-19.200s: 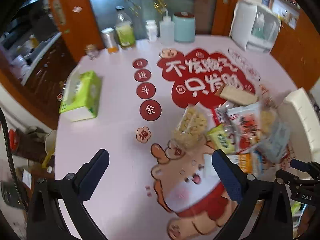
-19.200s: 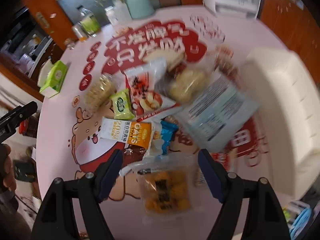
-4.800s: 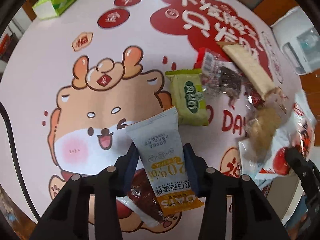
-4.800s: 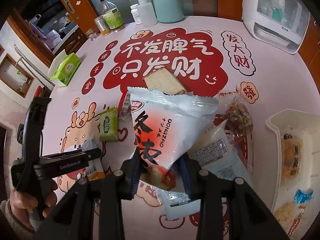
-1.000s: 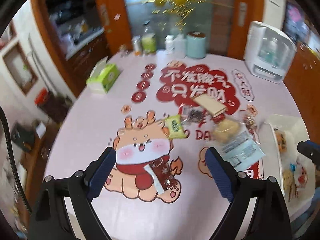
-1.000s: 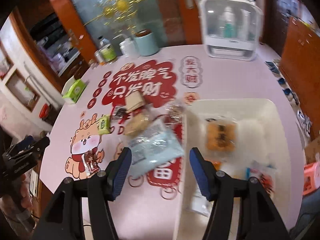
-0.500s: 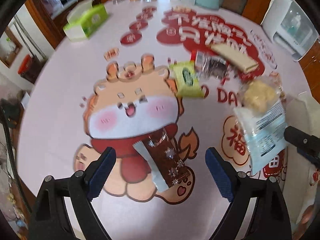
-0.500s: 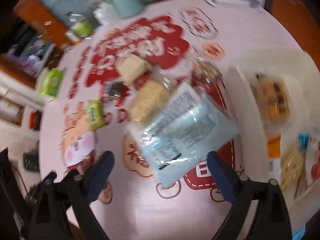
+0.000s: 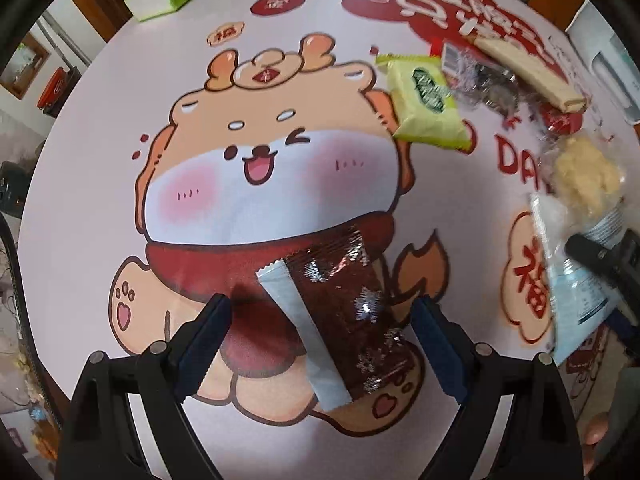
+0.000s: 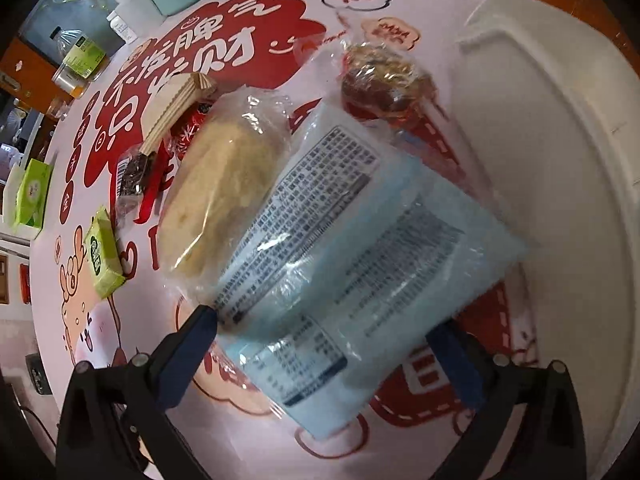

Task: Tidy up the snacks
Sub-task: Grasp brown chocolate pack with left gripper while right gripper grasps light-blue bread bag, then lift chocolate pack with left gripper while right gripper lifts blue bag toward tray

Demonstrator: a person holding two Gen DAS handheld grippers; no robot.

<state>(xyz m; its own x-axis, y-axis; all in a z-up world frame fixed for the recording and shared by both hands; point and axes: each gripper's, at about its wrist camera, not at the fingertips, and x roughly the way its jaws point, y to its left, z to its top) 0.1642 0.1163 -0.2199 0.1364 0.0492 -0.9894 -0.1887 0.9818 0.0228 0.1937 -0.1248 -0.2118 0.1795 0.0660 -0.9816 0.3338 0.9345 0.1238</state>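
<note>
The left gripper (image 9: pixel 320 316) stands wide open, pointing down over the dark red snack bar (image 9: pixel 344 312), which lies flat on the table mat (image 9: pixel 100 152) between the pads without touching either. The right gripper (image 10: pixel 324 334), its jaws just opened wide, straddles the pale blue packet (image 10: pixel 352 248); its left pad (image 10: pixel 200 328) sits at the packet's corner, though blur hides whether they touch. The white tray (image 10: pixel 560 140) lies just beside the packet.

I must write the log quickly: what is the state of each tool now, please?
Left tool: open, astride the dark red snack bar, not gripping.
Right tool: open, jaws just widened, astride the pale blue packet, not gripping.
</note>
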